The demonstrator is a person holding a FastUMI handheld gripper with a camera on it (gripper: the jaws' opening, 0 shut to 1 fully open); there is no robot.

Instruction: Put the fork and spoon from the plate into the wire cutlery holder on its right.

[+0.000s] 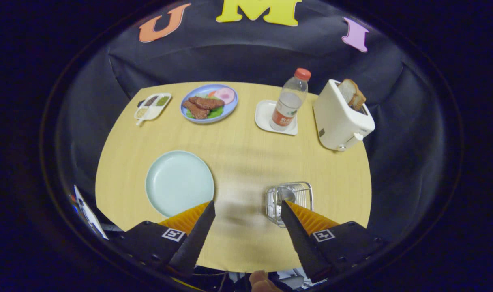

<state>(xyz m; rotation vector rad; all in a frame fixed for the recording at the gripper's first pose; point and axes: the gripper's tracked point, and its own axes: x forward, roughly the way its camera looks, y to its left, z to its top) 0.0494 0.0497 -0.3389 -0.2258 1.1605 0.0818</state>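
Spread wide and holding nothing, the gripper (pixel 246 209) hovers above the table (pixel 238 162). Its one fingertip overlaps the plate (pixel 177 180), bare of cutlery; the other overlaps the wire cutlery holder (pixel 289 198), where a spoon (pixel 285 194) rests.

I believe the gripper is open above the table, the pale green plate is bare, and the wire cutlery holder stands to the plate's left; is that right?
Not quite: in the gripper view the wire cutlery holder stands to the right of the pale green plate. The gripper is open above the table, and the plate is bare.
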